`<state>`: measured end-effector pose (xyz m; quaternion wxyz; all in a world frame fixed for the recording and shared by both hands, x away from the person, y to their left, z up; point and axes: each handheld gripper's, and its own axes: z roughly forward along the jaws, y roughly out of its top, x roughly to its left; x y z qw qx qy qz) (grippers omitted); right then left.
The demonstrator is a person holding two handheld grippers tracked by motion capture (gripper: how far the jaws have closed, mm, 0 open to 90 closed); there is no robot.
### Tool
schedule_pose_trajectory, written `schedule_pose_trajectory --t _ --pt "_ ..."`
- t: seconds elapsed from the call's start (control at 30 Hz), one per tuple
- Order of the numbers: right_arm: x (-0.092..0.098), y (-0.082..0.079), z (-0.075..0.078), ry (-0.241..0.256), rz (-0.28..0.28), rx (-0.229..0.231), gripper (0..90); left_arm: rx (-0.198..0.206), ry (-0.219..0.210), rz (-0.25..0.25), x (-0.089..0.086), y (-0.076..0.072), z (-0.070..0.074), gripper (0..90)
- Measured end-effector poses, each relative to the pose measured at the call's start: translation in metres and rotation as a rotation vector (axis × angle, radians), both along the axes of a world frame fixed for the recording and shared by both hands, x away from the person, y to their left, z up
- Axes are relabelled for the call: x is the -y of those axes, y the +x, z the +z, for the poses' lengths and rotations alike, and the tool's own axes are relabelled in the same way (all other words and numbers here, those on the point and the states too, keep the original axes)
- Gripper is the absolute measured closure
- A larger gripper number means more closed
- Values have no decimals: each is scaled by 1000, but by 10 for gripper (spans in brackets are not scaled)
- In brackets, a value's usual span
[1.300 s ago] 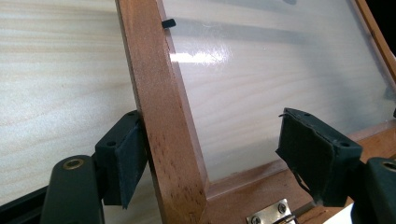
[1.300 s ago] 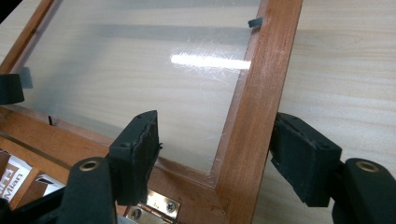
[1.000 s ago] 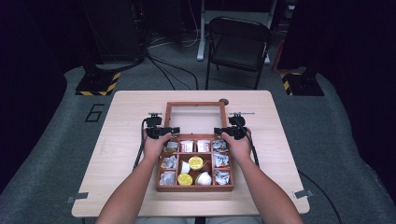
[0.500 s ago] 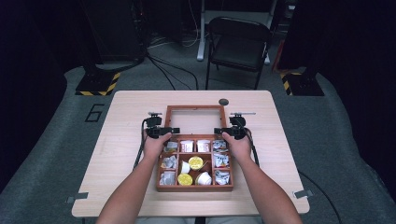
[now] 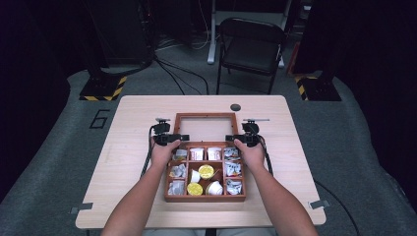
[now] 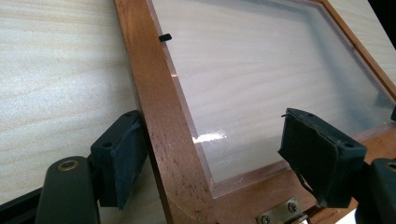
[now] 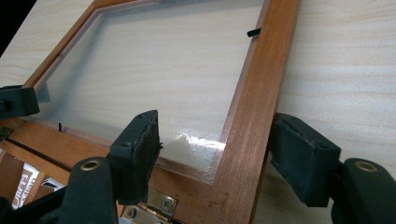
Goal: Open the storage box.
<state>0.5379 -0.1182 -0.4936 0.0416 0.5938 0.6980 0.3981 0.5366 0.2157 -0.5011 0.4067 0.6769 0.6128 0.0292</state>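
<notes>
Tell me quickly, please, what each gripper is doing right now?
Left gripper: open, jaws straddling the lid frame's side rail.
Right gripper: open, jaws either side of the opposite rail.

The lid (image 5: 205, 129) lies flat on the bench (image 5: 133, 118) behind the box (image 5: 205, 198), so nothing stands up there. Each side rail of the lid sits between the wide jaws of a hand-held gripper: the left hand-held gripper (image 5: 170, 138) and the right hand-held gripper (image 5: 239, 138). The bench is bare left and right of the box. At the far edge, a small dark disc (image 5: 235, 107) lies well apart from the lid.
</notes>
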Motion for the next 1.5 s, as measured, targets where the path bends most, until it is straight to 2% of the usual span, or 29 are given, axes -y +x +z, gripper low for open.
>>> schedule_pose_trajectory --t 0.1,0.6,0.67,0.73,0.77,0.8,0.9,1.0,1.1,1.2,1.3,1.43,1.47,1.5 --pt "0 0 0 12 -12 -16 331 -4 -3 0 0 0 0 235" --pt "0 -1 0 16 -28 -23 332 -12 -22 -2 -4 0 -1 255" --pt "0 -3 2 -10 -26 0 357 -14 -28 3 -5 0 0 268" --pt "0 -5 8 -62 -11 43 357 -19 -27 4 -6 0 0 276" --pt "0 -6 11 -70 -10 50 357 -13 -25 24 -5 -1 1 277" --pt "2 -7 14 -75 -5 72 357 -5 -10 14 -7 -1 2 282" --pt "5 -10 20 -91 -2 94 357 -1 -20 41 -11 -2 7 283" --pt "6 -13 24 -105 1 96 357 9 -8 35 -14 -4 12 285" --pt "6 -19 30 -112 31 123 375 11 1 29 -16 -9 18 295" --pt "1 -29 36 -145 90 159 389 24 37 12 -15 -14 25 302" --pt "-5 -38 41 -163 143 167 388 47 67 -4 -15 -19 32 308" --pt "-14 -50 46 -194 207 171 378 75 70 -26 -11 -30 41 324" --pt "-17 -54 46 -207 218 181 377 89 66 -26 -10 -33 42 327" --pt "-20 -58 47 -219 230 191 374 86 63 -35 -9 -36 44 327"
